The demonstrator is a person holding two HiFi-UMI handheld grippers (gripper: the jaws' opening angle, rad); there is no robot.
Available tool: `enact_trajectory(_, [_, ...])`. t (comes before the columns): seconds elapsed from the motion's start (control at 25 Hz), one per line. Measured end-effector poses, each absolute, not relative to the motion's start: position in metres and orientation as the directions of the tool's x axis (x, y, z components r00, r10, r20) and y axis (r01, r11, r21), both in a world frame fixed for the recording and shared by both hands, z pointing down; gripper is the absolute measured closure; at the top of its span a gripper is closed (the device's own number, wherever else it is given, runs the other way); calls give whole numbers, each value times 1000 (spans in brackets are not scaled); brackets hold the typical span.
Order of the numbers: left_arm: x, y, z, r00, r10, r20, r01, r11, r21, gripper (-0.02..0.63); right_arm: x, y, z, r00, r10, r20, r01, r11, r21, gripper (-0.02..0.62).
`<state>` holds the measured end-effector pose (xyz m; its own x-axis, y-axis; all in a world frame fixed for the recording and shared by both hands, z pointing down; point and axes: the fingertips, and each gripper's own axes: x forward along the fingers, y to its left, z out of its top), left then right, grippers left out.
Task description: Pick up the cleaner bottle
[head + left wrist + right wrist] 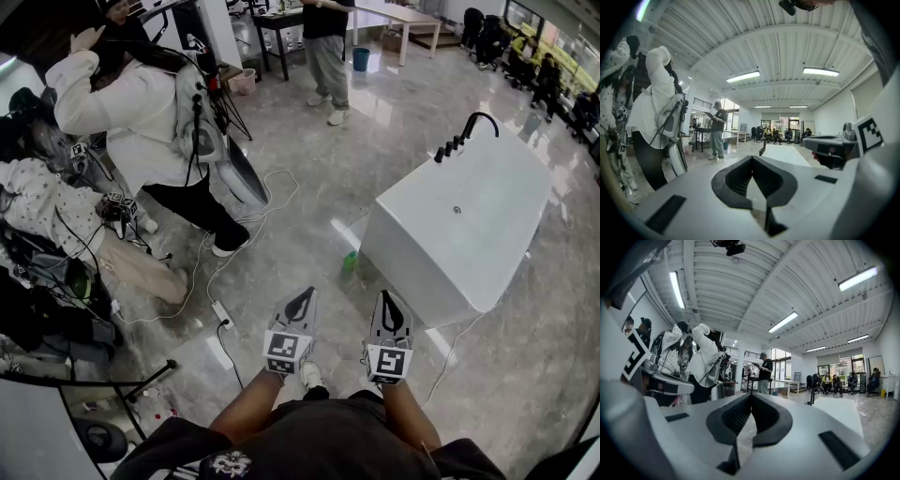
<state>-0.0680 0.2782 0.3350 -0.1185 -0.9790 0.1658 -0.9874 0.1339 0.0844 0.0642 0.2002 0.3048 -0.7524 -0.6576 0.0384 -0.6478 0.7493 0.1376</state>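
Left claw and right claw sit side by side low in the head view. Both reach forward over the grey marble floor, each with its jaws pressed together at the tips and nothing between them. Each claw's own view confirms this, showing the dark pads meeting in a point with only the room beyond.

Only the head view shows the cleaner bottle. It is a small green thing on the floor, just beside the near corner of the white bathtub, ahead of both claws and well apart from them. It looks to be standing with its long axis up toward the camera. It is too small to tell which way its nozzle faces.

The head view also shows a power strip with its cable on the floor to the left, and the black faucet on the tub's far rim.

The two claw views look level across the room. They take in what the head view misses: ceiling lamps and seated people by the far windows. All three views show a person in a white jacket at the left and a standing person farther back.
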Motion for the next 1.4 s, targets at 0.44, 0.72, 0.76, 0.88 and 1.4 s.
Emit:
enact_trajectory(0.44, [-108, 233, 339, -64, -982, 176, -993, 80, 88, 600, 19, 165, 312, -731, -680, 52, -669, 731, 136, 580])
enact_trajectory(0.72, [-128, 173, 343, -28, -979, 203, -996, 44, 78, 600, -10, 114, 311, -737, -673, 60, -660, 736, 153, 579])
enact_trajectory(0.76, [-130, 162, 343, -20, -978, 206, -996, 37, 78, 600, -12, 103, 311, -733, -677, 63, -664, 733, 146, 580])
enact_trajectory(0.88, [-133, 127, 343, -1, -976, 216, -997, 18, 76, 600, -15, 70, 314, -718, -692, 74, -682, 720, 124, 579])
enact_trajectory(1.4, [-141, 4, 329, 66, -972, 224, -995, -46, 90, 600, -10, -41, 307, -655, -750, 86, -746, 661, 82, 578])
